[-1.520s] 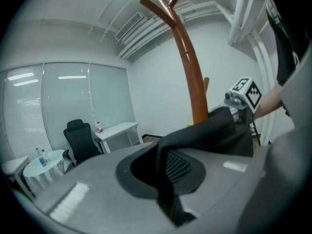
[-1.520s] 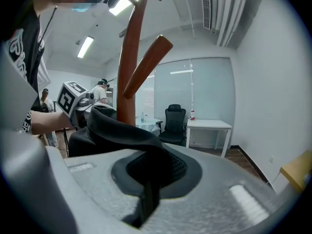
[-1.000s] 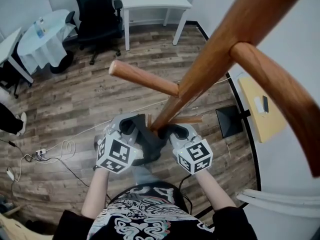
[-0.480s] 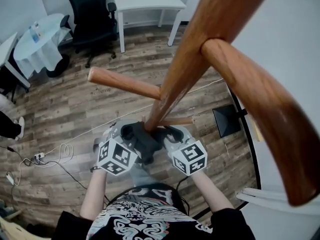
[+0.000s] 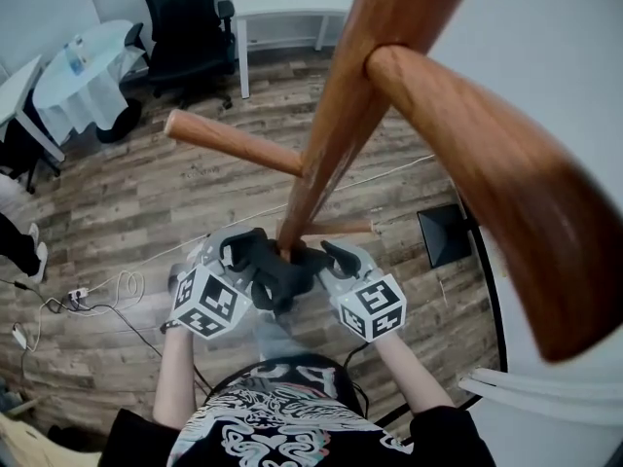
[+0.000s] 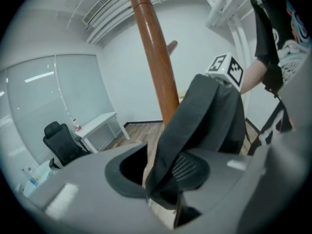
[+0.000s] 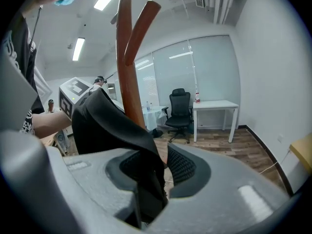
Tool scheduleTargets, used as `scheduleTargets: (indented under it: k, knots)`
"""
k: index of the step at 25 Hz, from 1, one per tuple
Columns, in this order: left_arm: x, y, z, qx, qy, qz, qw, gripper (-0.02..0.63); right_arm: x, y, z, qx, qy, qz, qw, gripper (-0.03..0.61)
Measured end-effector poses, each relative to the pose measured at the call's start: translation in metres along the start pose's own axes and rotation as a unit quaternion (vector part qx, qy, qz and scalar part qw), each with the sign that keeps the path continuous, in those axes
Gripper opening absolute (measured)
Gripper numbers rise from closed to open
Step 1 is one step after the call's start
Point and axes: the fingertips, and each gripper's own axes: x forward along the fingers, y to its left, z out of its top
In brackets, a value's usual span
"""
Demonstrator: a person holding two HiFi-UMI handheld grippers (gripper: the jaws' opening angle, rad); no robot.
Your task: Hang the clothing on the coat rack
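**Fig.** The dark garment [image 5: 279, 278] is hanging close against the pole of the coat rack [image 5: 331, 134], beside the pole's short lower peg [image 5: 341, 229]. Whether it is hooked there cannot be told. The left claw [image 5: 241, 253] is pinching a fold of it. The right claw [image 5: 329, 256], across the pole, has just been opening, and the cloth is lying slack between its parted jaws. Advice: the left grip should be holding until the peg is bearing the cloth. No writing is readable, only patterned marker cubes [image 5: 206, 303].
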Motion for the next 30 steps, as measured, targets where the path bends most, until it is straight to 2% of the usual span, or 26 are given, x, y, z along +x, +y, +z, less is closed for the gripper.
scheduleTargets:
  k: [3,6,12,22,30]
  knots:
    - [-0.011,-0.002,-0.009,-0.006,0.007,0.001,1.0000,0.077,-0.008,0.000,-0.004,0.002,0.000,-0.004,1.000,0.107]
    - [-0.018,-0.005,-0.023,-0.034,0.015,0.000,0.9993,0.077,-0.018,-0.002,-0.006,0.004,-0.005,-0.010,1.000,0.107]
    - [-0.038,-0.012,-0.051,-0.065,0.038,0.020,0.9970,0.077,-0.037,-0.001,-0.009,0.000,-0.007,-0.025,1.000,0.106]
    - [-0.071,-0.046,-0.037,-0.064,0.026,0.065,0.9955,0.075,-0.087,0.010,-0.014,-0.011,-0.029,-0.053,0.998,0.106]
    - [-0.104,-0.074,-0.033,-0.066,0.022,0.082,0.9942,0.075,-0.116,0.037,-0.025,-0.010,-0.032,-0.043,0.999,0.107]
